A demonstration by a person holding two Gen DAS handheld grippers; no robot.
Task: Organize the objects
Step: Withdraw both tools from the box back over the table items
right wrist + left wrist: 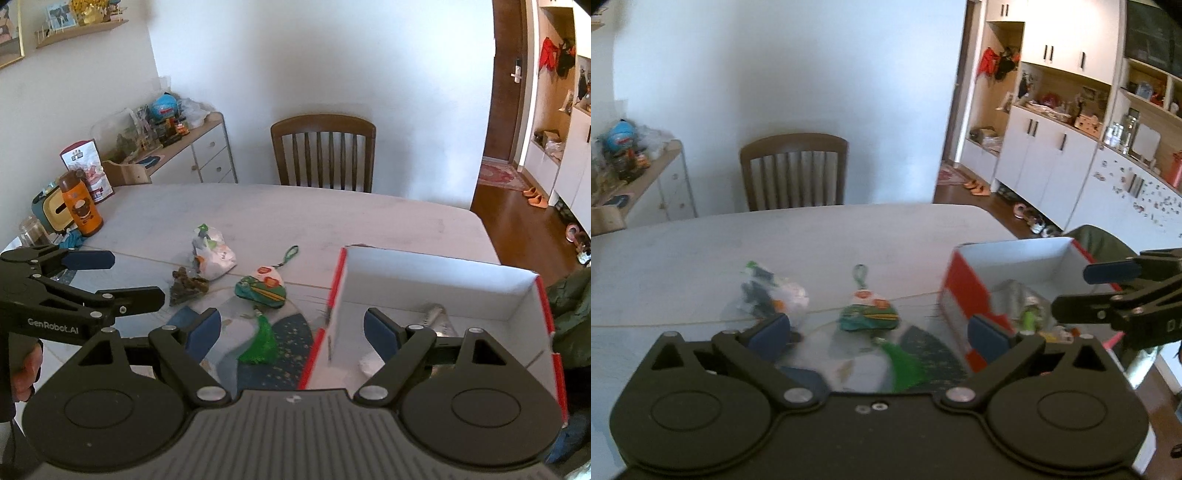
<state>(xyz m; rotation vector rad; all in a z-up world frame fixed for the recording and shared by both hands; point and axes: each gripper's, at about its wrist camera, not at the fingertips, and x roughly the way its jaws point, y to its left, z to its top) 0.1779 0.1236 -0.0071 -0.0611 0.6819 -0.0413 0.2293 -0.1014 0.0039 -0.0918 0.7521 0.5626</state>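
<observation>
Left wrist view. Left gripper [879, 332] held above the desk [683, 254], fingers [770, 330] spread wide and empty. Between them, farther out on the desk: a green pouch [868, 314] with a loop and a green tassel [903, 363]. To its left, a clear bag of small items [774, 295], blurred. To the right, a red-and-white box [964, 284], open-topped, with blurred items inside. Right gripper [1108, 291] seen at the right edge over the box, fingers apart.

Right wrist view. Right gripper [291, 330] poised astride the left wall of the box [424, 280], fingers [380, 332] apart, empty. Pouch [264, 290] lay just left of the box, apart from it; clear bag [214, 254] and a dark bundle [186, 286] farther left. Left gripper [125, 277] entered from the left, fingers apart.
</observation>
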